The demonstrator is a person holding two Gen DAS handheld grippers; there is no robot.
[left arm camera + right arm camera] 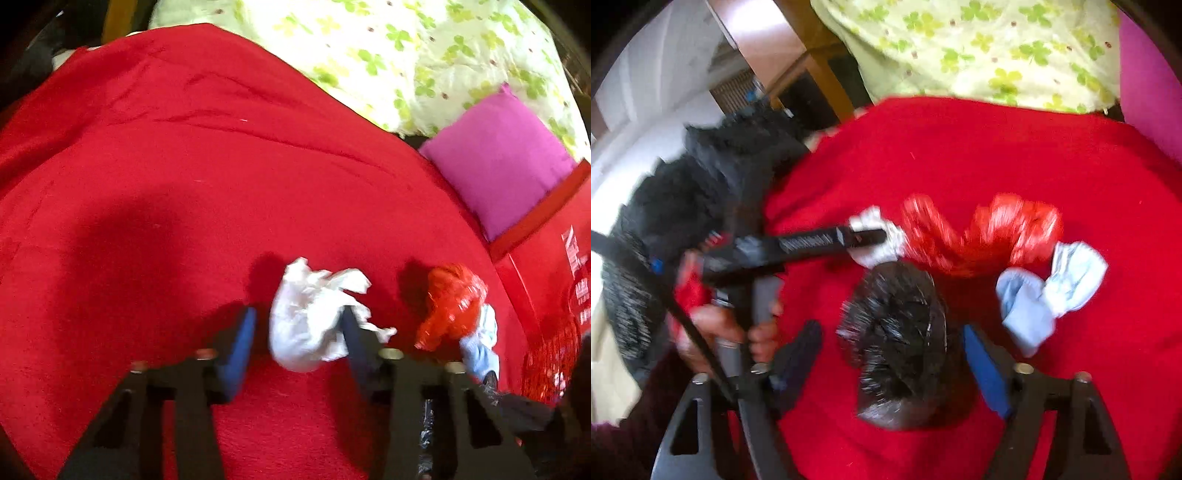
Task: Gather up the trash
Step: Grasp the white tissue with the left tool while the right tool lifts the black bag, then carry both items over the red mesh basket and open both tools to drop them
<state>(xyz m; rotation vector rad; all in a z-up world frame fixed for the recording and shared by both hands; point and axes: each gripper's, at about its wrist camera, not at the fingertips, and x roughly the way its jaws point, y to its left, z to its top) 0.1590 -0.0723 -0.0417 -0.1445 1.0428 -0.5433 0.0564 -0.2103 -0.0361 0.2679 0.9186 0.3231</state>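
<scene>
A crumpled white paper wad [314, 314] lies on the red blanket [166, 184]. My left gripper [299, 317] is open, its fingers on either side of the wad. To its right lie a crumpled red plastic wrapper [454, 302] and a pale blue tissue [480, 347]. In the right wrist view my right gripper [892, 339] is open around a crumpled black plastic bag [901, 343]. Beyond it lie the red wrapper [990, 232], the blue tissue [1045, 291] and the white wad [875, 236], with the left gripper's finger [827, 240] on it.
A magenta cushion [502, 162] and a clover-print quilt [388, 48] lie at the back. A red bag [554, 273] stands at the right. A dark fuzzy garment [701, 177] and a wooden frame [820, 62] are at the left.
</scene>
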